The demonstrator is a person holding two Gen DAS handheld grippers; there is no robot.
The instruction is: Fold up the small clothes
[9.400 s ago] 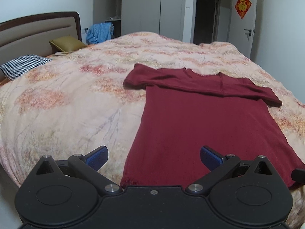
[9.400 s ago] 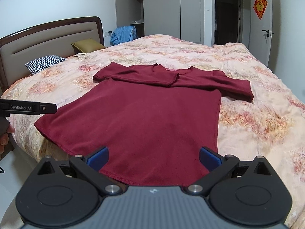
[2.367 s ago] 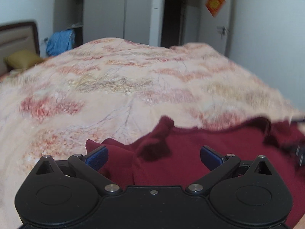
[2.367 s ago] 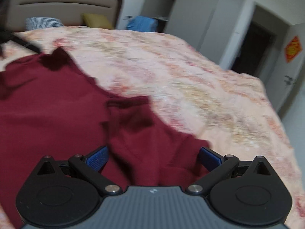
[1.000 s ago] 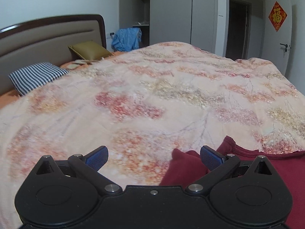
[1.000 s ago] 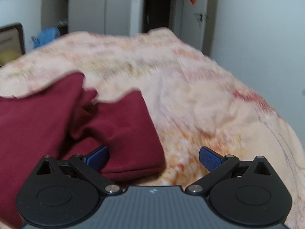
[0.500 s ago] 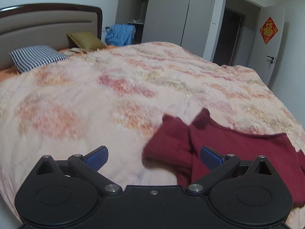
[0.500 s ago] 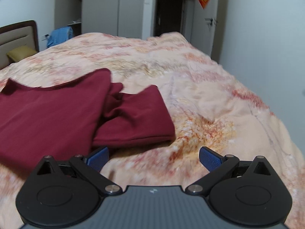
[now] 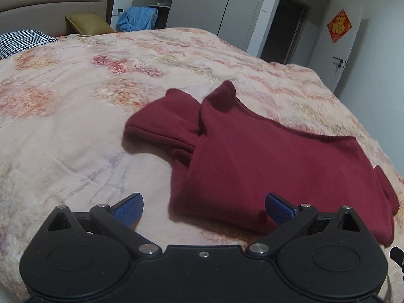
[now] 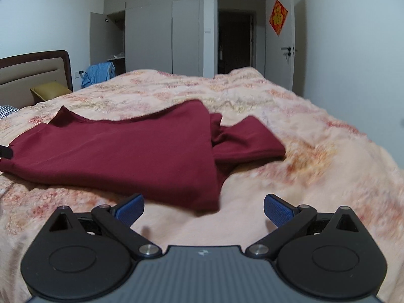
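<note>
On the floral bedspread [image 9: 63,131], the maroon shirt [image 9: 277,156] is lying folded once across the body, both short sleeves sticking out past the fold.

Left view: shirt sitting at about 1 o'clock from the left gripper [image 9: 203,205], its long axis running from 9 to 3 o'clock across the frame. The left sleeve [image 9: 164,123] is poking out toward 11 o'clock. The near left corner of the cloth is lying just ahead of the gap between the blue pads [image 9: 128,205].

Right view: shirt at about 11 o'clock from the right gripper [image 10: 203,205], the right sleeve [image 10: 248,139] sticking out at 1 o'clock. The near right corner is lying just ahead of the gap.

Both grippers are hovering low over the bed, level, pointing across the bed, jaws spread wide, nothing between them, not touching the cloth. Each is about equally near its own end of the shirt.

Judging from this, the next move is probably tucking the sleeves in, each gripper taking its own side; hard to say which goes first. Some motion blur in the right view.
</note>
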